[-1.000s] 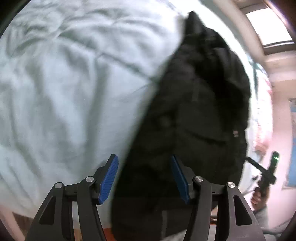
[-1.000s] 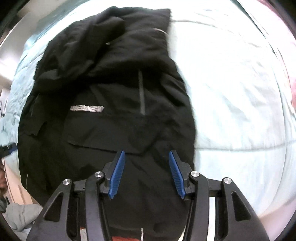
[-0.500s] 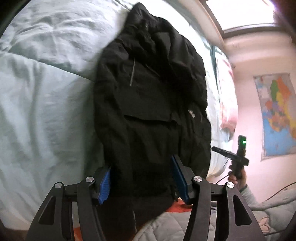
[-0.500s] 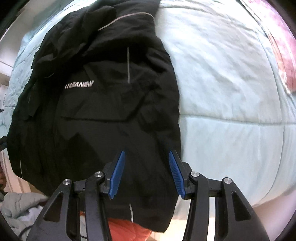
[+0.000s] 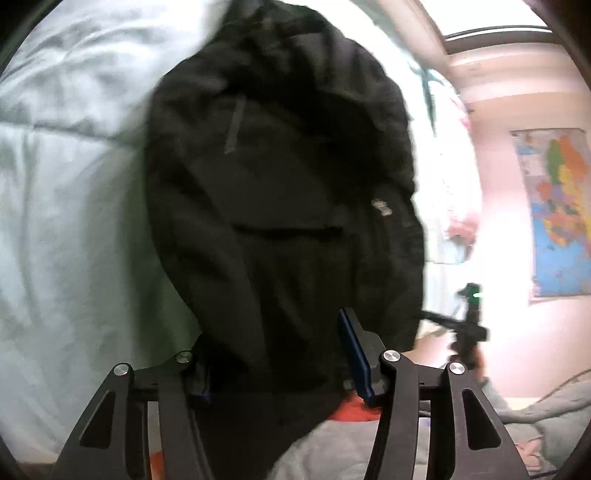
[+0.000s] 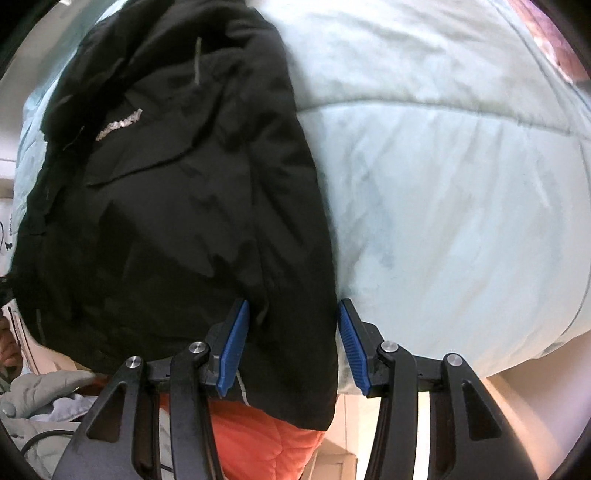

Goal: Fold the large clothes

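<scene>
A pale blue quilted duvet [image 6: 461,192] covers the bed, its stitched seams and creases showing in both views. A colourful map [image 5: 559,210] hangs on the pink wall [image 5: 506,229] beneath a bright window [image 5: 491,16]. Orange padded fabric [image 6: 258,439] lies at the bed's near edge, with a grey quilted cloth [image 5: 546,410] beside it.

light: daylight from window [image 5: 495,33], wall beside it glared pink | blur: motion smear on jacket [image 5: 288,206]; quilt [image 6: 461,184] soft | edges: fisheye-bent, dark corners
</scene>
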